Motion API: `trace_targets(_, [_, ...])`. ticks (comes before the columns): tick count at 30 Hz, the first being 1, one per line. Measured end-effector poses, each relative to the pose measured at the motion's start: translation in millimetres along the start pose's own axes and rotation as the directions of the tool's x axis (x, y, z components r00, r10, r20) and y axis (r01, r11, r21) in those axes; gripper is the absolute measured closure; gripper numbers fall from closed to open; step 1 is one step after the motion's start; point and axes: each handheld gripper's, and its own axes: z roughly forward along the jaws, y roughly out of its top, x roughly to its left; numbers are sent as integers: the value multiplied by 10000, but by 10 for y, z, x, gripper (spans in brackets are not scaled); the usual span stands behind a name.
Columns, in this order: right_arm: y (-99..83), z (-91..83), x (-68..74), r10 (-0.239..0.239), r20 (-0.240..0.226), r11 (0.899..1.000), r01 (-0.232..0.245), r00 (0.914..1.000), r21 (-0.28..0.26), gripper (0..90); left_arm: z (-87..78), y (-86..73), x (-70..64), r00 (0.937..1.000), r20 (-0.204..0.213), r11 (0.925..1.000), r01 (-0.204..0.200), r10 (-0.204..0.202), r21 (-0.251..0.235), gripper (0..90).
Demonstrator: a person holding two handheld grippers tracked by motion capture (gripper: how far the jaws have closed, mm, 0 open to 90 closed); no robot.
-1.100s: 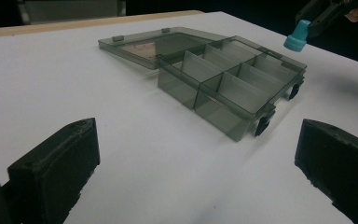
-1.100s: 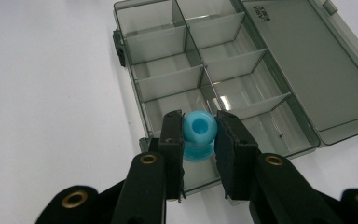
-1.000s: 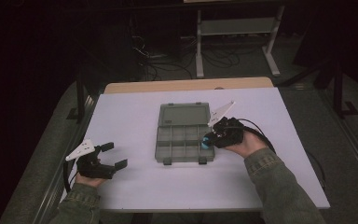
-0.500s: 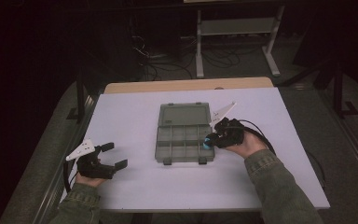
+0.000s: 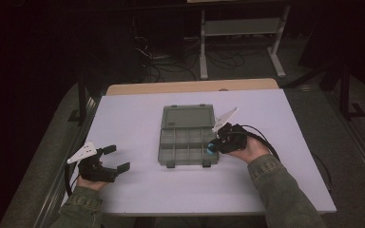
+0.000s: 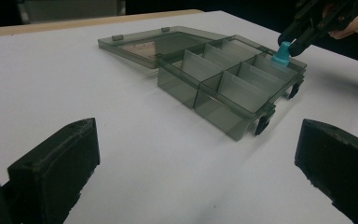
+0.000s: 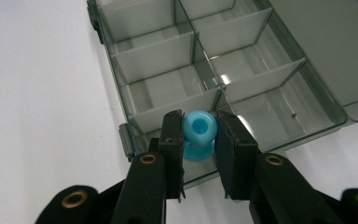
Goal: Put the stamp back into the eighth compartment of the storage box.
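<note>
Holding a blue spool-shaped bead (image 7: 199, 133) pinched between its jaws, the right gripper (image 7: 198, 140) is hovering over the near corner compartment of the open organiser box (image 7: 223, 74); releasing it there seems next. The left gripper (image 5: 105, 164), jaws spread, is resting on the tabletop (image 5: 138, 123).

Dim, dark surroundings; gripper views brighter, near edges perhaps blurred.

Open organizer box (image 5: 186, 135) alone obstructs the table (image 5: 138, 114).
</note>
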Motion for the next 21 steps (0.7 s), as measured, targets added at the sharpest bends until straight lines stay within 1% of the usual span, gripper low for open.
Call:
trace_targets(3, [-21,37,1,10,-35,10000,-10,10000,94,716,1,0,1,10000,2,10000,5,-5,1,0])
trace_targets(8, [-49,80,12,-6,-129,10000,7,9999,75,715,1,0,0,10000,-3,10000,-15,15,29,0])
trace_targets(17, [-55,124,25,-58,-145,9998,60,9999,165,706,2,0,-1,10000,5,10000,-17,17,30,0])
trace_targets(21, [-53,118,29,-21,-173,10000,22,9998,58,665,2,0,0,10000,14,10000,-13,13,32,0])
